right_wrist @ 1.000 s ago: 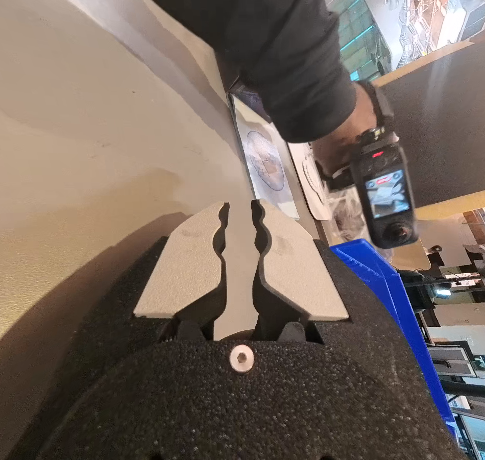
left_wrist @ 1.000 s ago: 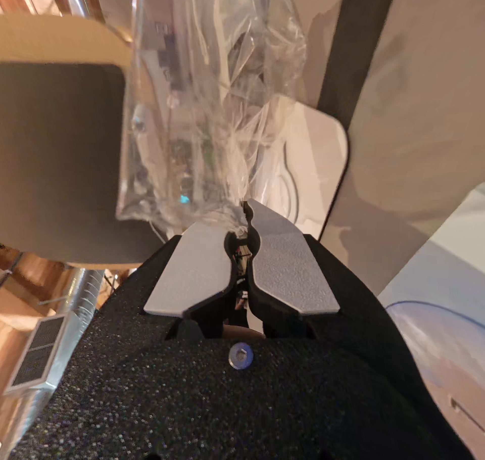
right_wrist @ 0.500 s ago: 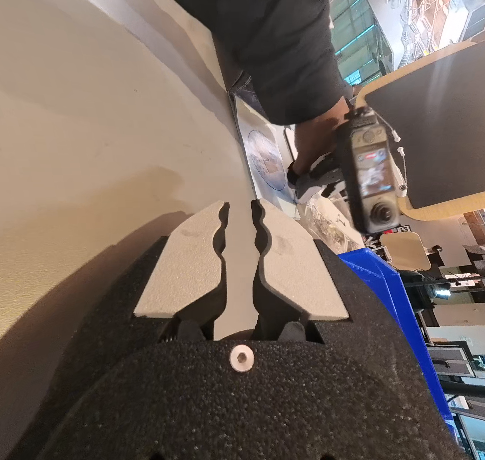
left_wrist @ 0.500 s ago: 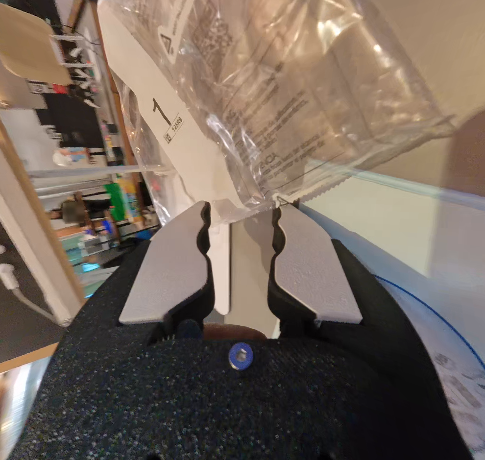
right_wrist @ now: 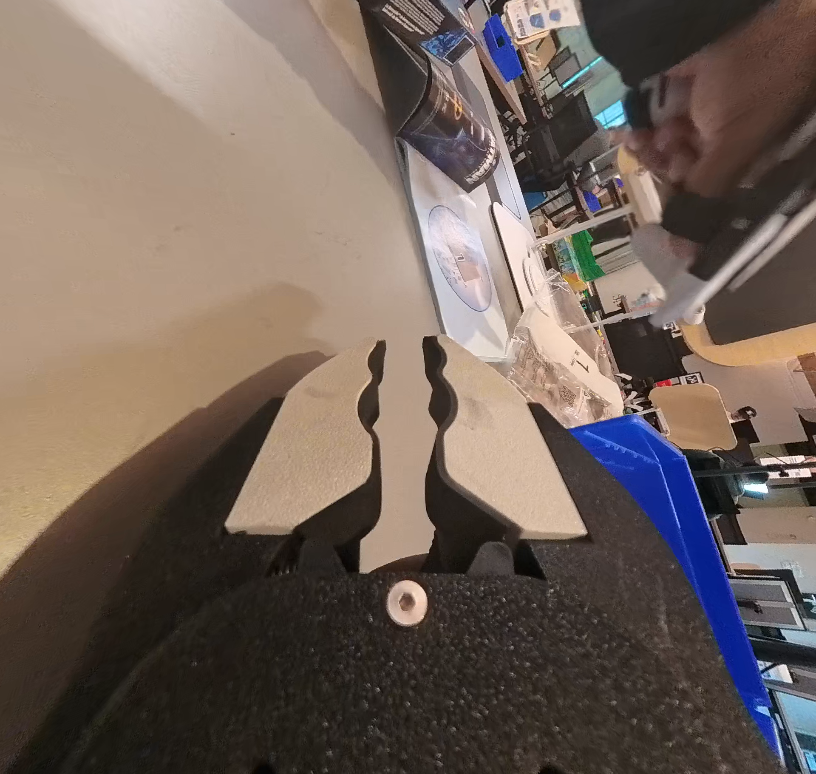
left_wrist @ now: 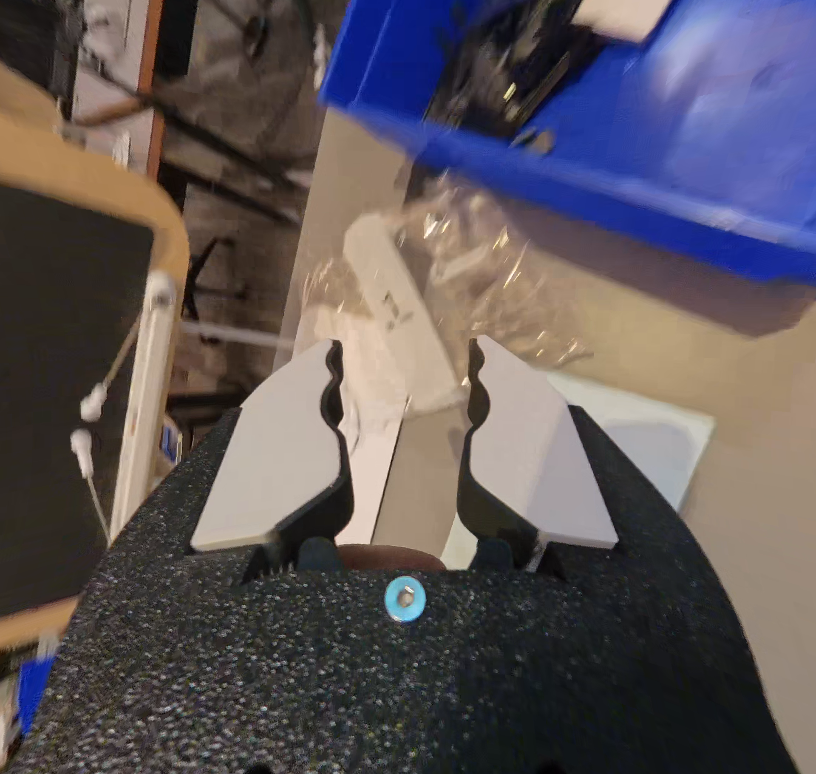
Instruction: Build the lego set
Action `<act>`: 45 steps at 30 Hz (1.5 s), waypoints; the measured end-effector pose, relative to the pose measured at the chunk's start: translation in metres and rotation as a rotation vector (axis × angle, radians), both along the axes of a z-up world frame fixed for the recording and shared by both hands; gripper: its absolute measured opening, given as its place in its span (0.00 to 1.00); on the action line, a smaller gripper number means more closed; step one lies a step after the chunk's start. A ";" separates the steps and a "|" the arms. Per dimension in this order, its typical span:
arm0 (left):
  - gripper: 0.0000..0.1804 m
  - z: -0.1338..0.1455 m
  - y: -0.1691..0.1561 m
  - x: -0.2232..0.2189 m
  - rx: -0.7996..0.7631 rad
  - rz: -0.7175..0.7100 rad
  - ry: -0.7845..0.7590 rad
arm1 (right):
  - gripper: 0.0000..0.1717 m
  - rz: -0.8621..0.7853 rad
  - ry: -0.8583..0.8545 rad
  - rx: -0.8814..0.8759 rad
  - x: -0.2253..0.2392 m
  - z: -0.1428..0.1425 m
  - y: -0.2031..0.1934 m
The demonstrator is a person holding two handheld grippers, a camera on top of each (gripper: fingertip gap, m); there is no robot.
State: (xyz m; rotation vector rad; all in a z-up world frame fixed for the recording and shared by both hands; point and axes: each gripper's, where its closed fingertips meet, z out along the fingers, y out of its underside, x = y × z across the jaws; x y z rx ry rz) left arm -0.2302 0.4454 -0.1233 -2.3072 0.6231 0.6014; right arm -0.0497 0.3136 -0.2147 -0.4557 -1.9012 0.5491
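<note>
The left gripper (left_wrist: 404, 348) is seen with its jaws spread wide and nothing pressed between the pale grey pads (left_wrist: 521, 426). Just ahead of its fingertips lies a crumpled clear plastic bag with a white card insert (left_wrist: 397, 302), resting on the beige tabletop (left_wrist: 662, 399); through the blur, no pad can be seen bearing on it, so it is judged to be free of the grasp. Beyond and to the right of the bag stands a blue plastic bin (left_wrist: 662, 156) with dark parts inside it.

The right gripper (right_wrist: 404, 344) is held low over the same tabletop (right_wrist: 176, 178), its jaws parted by a narrow gap in which only bare table is seen; nothing is gripped. Ahead and to its right the clear bag (right_wrist: 556, 377) is seen lying on the table, apart from both grippers, next to a white sheet printed with a round blue picture (right_wrist: 459, 262). The bin's blue wall (right_wrist: 653, 479) is close on its right. Farther ahead, a dark printed box (right_wrist: 406, 6) and a dark curled booklet (right_wrist: 450, 134) are laid out. A person's hand (right_wrist: 715, 134) is seen at upper right, blurred.

As far as can be judged, the bag is set down, unopened.
</note>
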 end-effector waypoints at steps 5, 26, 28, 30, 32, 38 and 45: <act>0.29 0.005 0.069 0.080 -0.017 -0.218 0.064 | 0.11 -0.013 -0.005 -0.007 -0.001 -0.001 0.003; 0.00 -0.094 0.191 0.090 -0.362 -0.561 0.619 | 0.11 -0.013 -0.001 0.006 0.000 0.003 0.006; 0.00 -0.093 0.190 0.092 -0.347 -0.560 0.588 | 0.11 -0.018 -0.002 0.000 0.000 0.003 0.008; 0.00 -0.089 0.190 0.093 -0.323 -0.550 0.549 | 0.10 -0.020 -0.005 -0.002 -0.001 0.002 0.009; 0.00 -0.082 0.189 0.095 -0.287 -0.519 0.477 | 0.11 -0.020 -0.007 -0.003 -0.001 0.001 0.009; 0.00 -0.035 0.180 0.103 -0.119 -0.360 0.057 | 0.10 -0.019 -0.009 -0.005 -0.001 0.001 0.008; 0.00 0.017 0.146 0.104 0.029 -0.235 -0.322 | 0.10 -0.024 -0.011 -0.004 -0.002 0.000 0.010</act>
